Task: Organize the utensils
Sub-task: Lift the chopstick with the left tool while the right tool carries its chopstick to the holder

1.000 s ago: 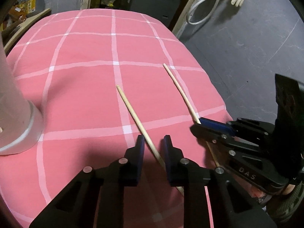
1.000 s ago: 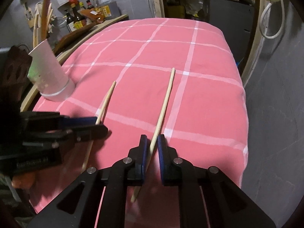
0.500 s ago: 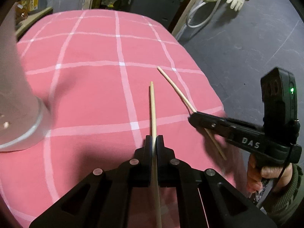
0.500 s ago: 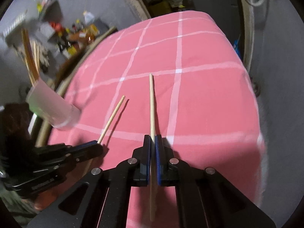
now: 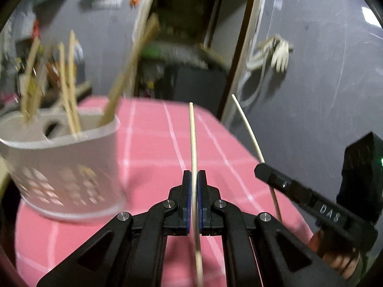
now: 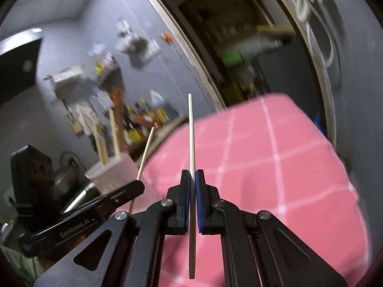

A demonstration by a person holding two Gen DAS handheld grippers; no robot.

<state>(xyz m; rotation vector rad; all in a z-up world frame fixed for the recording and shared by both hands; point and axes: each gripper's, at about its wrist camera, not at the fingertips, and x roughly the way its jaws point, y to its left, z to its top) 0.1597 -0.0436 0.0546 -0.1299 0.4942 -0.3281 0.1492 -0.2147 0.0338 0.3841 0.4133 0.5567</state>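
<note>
Two sticks held: each gripper has its fingers fully closed on one thin pale wooden chopstick, pinched partway along its length.
Left gripper (image 5: pixel 194 179): clamps the left chopstick (image 5: pixel 193 138), whose tip points up and away, to the right of the white perforated plastic utensil holder (image 5: pixel 64 167).
Right gripper (image 6: pixel 192 179): clamps the right chopstick (image 6: pixel 190 131) the same way; in the left view it sits further right of the holder (image 5: pixel 259 167), its stick (image 5: pixel 249 131) leaning over the table edge.
Holder: stands on the pink checked tablecloth (image 5: pixel 153 148) covering the table, already carrying several wooden sticks upright.
Grip reasoning: holding partway along leaves a long free end forward, probably so a tip can be steered into the holder's opening.
Stage: both sticks look clear of the cloth; neither is in the holder yet.
Next need: likely tilting each stick tip-down over the rim.
Risk: thin round sticks may pivot between the pads; blur hides fine detail.
</note>
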